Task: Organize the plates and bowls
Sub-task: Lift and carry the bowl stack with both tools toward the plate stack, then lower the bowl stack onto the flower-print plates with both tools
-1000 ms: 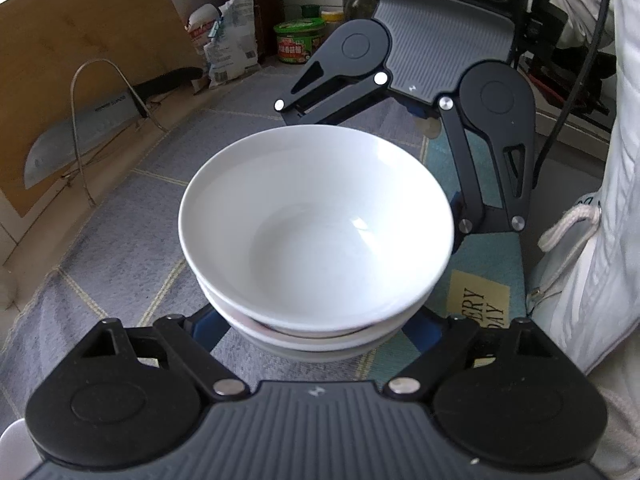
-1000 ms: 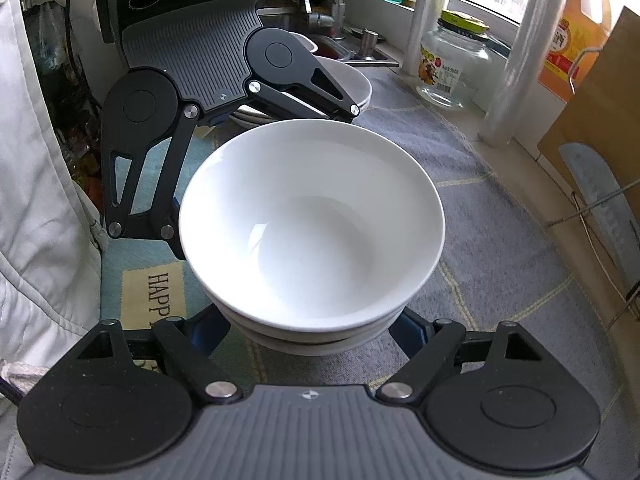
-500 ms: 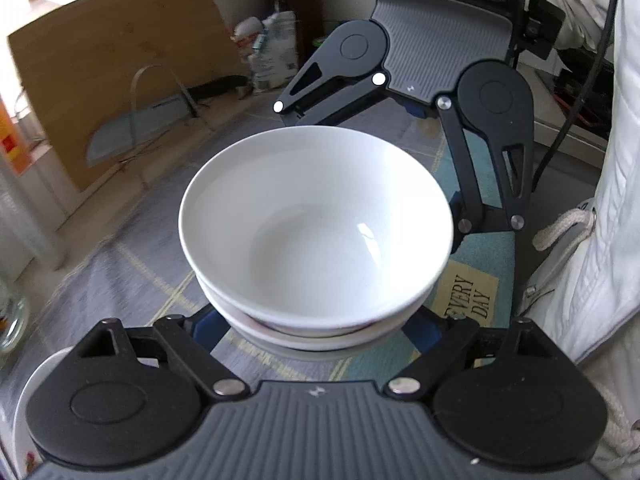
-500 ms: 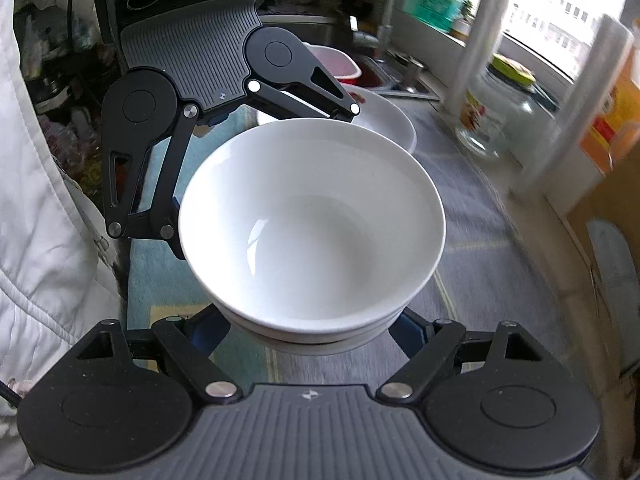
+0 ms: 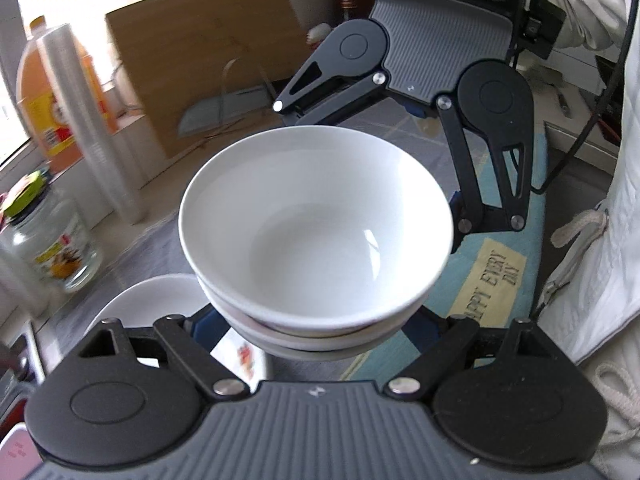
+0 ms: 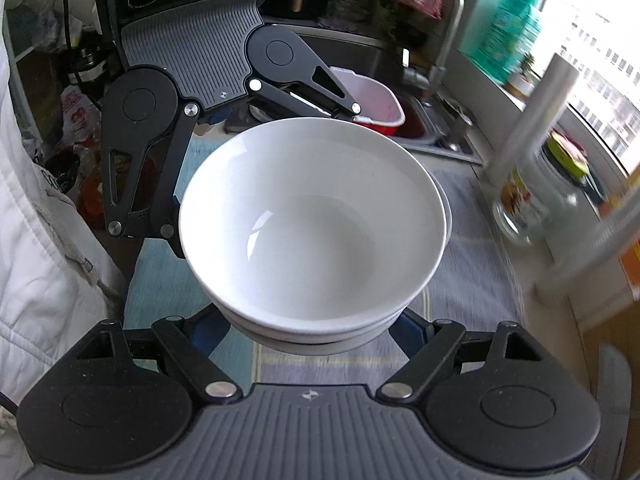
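Lower centre of each wrist view: the left gripper [image 5: 316, 320] and the right gripper [image 6: 316, 332] each close from opposite sides on the stack of white bowls [image 5: 316, 224], which hangs mid-frame above the patterned mat [image 5: 492, 276]. Lower left of the left view: a white plate [image 5: 160, 300] lies under the stack. Farther off, left side: a glass jar [image 5: 52, 244], then a wooden board [image 5: 200, 56]. In the right view, upper right: a sink [image 6: 432, 128] and a green bottle [image 6: 508, 32].

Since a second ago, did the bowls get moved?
Yes. The stacked bowls went toward the glass jar and sink, leaving the cutting board behind.
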A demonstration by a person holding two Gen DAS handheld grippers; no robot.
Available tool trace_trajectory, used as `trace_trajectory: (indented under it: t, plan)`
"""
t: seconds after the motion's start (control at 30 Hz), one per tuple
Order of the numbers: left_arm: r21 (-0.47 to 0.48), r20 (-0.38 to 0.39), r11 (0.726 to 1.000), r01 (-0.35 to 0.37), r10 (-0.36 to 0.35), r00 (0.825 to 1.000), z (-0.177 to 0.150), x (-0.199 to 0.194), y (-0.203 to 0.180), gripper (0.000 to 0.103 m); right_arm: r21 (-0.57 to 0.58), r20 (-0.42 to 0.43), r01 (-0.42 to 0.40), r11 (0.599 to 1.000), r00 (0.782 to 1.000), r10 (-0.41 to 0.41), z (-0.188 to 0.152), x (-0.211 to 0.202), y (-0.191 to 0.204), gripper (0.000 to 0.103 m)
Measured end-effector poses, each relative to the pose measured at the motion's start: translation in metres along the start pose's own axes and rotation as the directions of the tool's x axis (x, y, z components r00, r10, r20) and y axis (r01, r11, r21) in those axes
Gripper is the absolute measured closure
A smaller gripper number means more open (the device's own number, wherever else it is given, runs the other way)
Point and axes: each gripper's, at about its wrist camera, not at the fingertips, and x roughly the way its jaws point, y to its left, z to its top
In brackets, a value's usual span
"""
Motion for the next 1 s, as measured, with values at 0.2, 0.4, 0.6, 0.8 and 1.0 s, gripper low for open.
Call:
trace_trajectory:
  t: [0.2, 0.4, 0.6, 0.8, 1.0]
  plan:
    - [-0.025, -0.005, 0.998, -0.049, 0.049, 0.999, -0.015, -0.013, 0.017, 0.013, -0.050, 0.008, -0.016, 0.999, 1.000, 0.017, 0.026, 0.019, -0.008, 0.014]
    - [-0.041, -0.011, 0.995, -0.093, 0.093, 0.996, -0.028, -0.019, 0.041, 0.013, -0.089, 0.014, -0.019, 0.996, 1.000, 0.021, 0.049, 0.039, -0.023, 0.015]
    - [-0.053, -0.017, 0.992, -0.111, 0.110, 0.994, -0.041, -0.018, 0.066, 0.013, -0.098, 0.007, -0.023, 0.995, 1.000, 0.024, 0.064, 0.062, -0.038, 0.015]
    - [-0.052, -0.036, 0.993, -0.110, 0.108, 0.993, -0.049, -0.005, 0.089, 0.013, -0.082, -0.013, -0.031, 0.996, 0.999, 0.030, 0.067, 0.084, -0.053, 0.015]
    - [-0.060, -0.047, 0.994, -0.088, 0.085, 0.995, -0.052, 0.005, 0.101, 0.013, -0.061, -0.031, -0.044, 0.997, 0.999, 0.043, 0.067, 0.094, -0.063, 0.015]
